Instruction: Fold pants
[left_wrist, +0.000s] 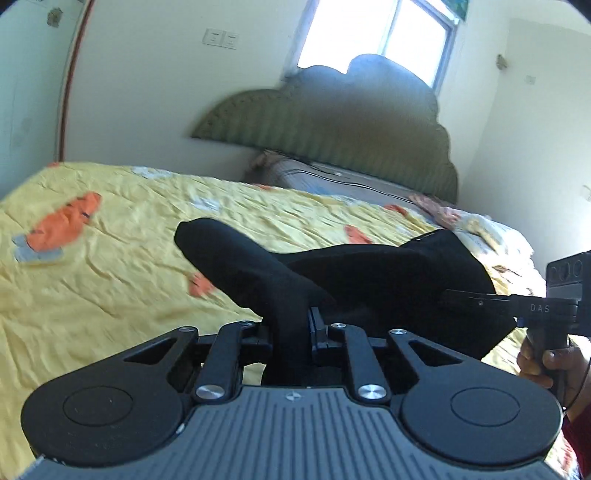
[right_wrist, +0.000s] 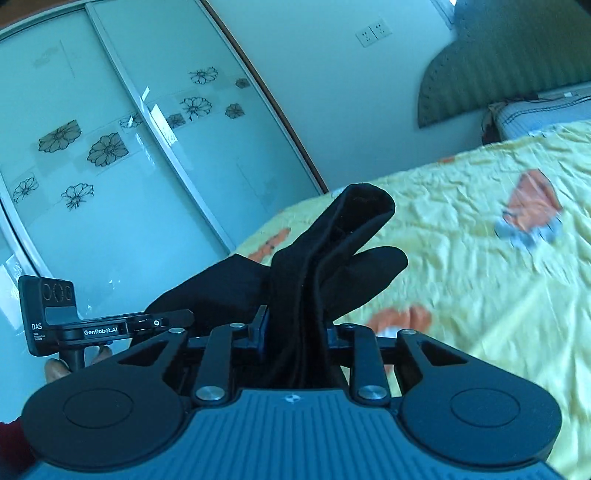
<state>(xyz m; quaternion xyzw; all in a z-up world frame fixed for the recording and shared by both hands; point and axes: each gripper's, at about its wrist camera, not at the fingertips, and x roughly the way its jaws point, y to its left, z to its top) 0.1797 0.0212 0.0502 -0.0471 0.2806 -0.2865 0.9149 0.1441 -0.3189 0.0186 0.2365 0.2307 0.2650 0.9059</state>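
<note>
Left wrist view: left hand-held gripper (left_wrist: 291, 326) clenched on a bunched fold of the black pants (left_wrist: 388, 280), fabric pinched between the jaws. One rounded end of the pants sticks up and away from the jaws to the left; the rest spreads right, draped over the bed (left_wrist: 110, 258), which has a yellow quilt with orange patches. Right hand-held gripper (left_wrist: 454, 295) comes in from the right edge, its tip against the same black fabric; a hand (left_wrist: 546, 363) grips its handle. Green padded headboard (left_wrist: 332, 122) and a window (left_wrist: 376, 33) behind.

Right wrist view: right hand-held gripper (right_wrist: 295, 328) clenched on a thick gathered bunch of the pants (right_wrist: 332, 258). A folded end stands up above the jaws, a second lobe pokes right, both clear of the quilt. Left hand-held gripper (right_wrist: 184, 315) enters from the left, tip at the black fabric; whether it grips can't be told from this view. Fingers (right_wrist: 55, 369) show below its handle. Wardrobe (right_wrist: 110, 129) with frosted sliding doors and flower prints behind; bed (right_wrist: 480, 258) to the right. Quilt is motion-blurred in both views.
</note>
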